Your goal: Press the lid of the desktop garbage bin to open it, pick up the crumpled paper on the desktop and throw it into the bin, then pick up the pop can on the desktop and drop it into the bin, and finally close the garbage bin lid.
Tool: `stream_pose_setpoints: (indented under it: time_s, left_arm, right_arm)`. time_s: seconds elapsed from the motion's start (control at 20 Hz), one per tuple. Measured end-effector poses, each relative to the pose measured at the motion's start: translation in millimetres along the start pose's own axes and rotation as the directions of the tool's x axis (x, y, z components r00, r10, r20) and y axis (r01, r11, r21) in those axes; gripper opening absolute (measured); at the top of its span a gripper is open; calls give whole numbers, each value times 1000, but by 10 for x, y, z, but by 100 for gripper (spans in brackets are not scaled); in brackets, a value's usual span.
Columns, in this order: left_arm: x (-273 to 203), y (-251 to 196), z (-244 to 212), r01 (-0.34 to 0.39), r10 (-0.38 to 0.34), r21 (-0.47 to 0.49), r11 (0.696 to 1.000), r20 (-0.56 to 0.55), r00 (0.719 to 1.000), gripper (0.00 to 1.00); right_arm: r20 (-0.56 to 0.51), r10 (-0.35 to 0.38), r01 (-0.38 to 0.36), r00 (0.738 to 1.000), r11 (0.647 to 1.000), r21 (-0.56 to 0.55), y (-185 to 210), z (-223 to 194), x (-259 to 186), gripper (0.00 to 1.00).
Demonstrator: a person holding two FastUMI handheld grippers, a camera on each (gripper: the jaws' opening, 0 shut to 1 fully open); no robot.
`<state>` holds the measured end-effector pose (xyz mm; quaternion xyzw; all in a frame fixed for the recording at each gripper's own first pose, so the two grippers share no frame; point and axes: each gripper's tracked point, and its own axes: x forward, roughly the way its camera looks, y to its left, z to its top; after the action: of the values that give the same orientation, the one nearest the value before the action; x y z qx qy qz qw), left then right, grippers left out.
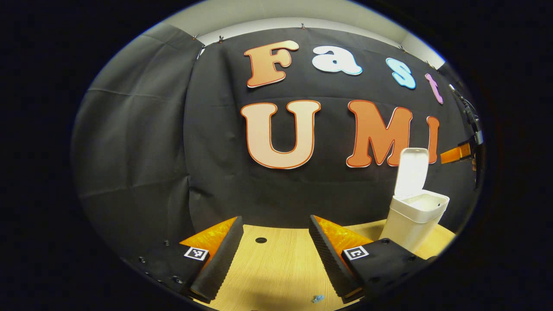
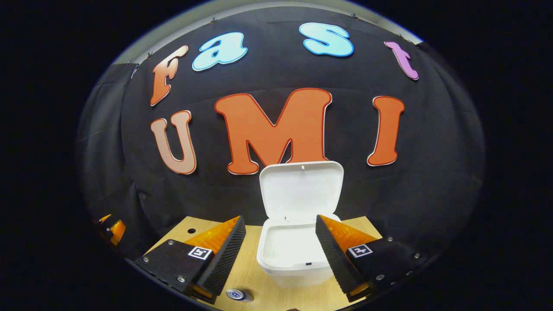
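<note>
**Bin lid up, both grippers empty over the desk**

The light wooden desktop (image 1: 276, 268) has a smooth, pale grain and a small round hole (image 1: 261, 240) near its far edge. On it stands the white plastic garbage bin (image 2: 293, 259), a rounded rectangular box with a matte surface. Its lid (image 2: 301, 190) is open and stands nearly upright at the back, the hollow inner side facing the right gripper, so the mouth of the bin points upward. In the left gripper view the same bin (image 1: 414, 224) is at the right side, tapering toward its base, with the lid (image 1: 412, 172) tall and thin because it is seen almost edge-on.

The right gripper (image 2: 281, 255) is held level just before the bin, its fingers wide apart with ribbed inner pads (image 2: 227, 257), holding nothing. The bin mouth shows between them. The left gripper (image 1: 274, 259) is also level, its fingers apart and empty, aimed at the bare desk left of the bin.

The round metal top of the pop can (image 2: 239, 295) shows below the right gripper, on the desk. A tiny blue scrap (image 1: 318, 298) lies near the left gripper.
</note>
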<state>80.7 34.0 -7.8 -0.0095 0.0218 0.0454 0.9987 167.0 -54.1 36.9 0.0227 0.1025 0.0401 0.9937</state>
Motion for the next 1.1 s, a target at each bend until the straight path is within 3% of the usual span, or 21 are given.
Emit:
stream_pose_setpoints:
  time_s: [0.15, 0.55, 0.75, 1.1]
  left_arm:
    - [22, 5, 6, -1, 1, 1, 1000, 4, 1000, 98]
    - [27, -245, -339, 54, -53, 27, 998, -45, 998, 98]
    - [2, -422, -751, 97, -92, 34, 995, -123, 988, 98]
    - [-61, -731, -1685, 184, -154, 72, 980, -309, 939, 98]
  right_arm:
    - [4, -9, 9, 1000, 1000, 27, 18, -164, -121, 98]
    - [-3, -49, 49, 999, 998, -42, -10, -573, -281, 98]
    - [-28, -48, 47, 998, 998, -43, -20, -759, -348, 98]
    - [-86, -67, 57, 994, 991, -118, -109, -1044, -412, 98]
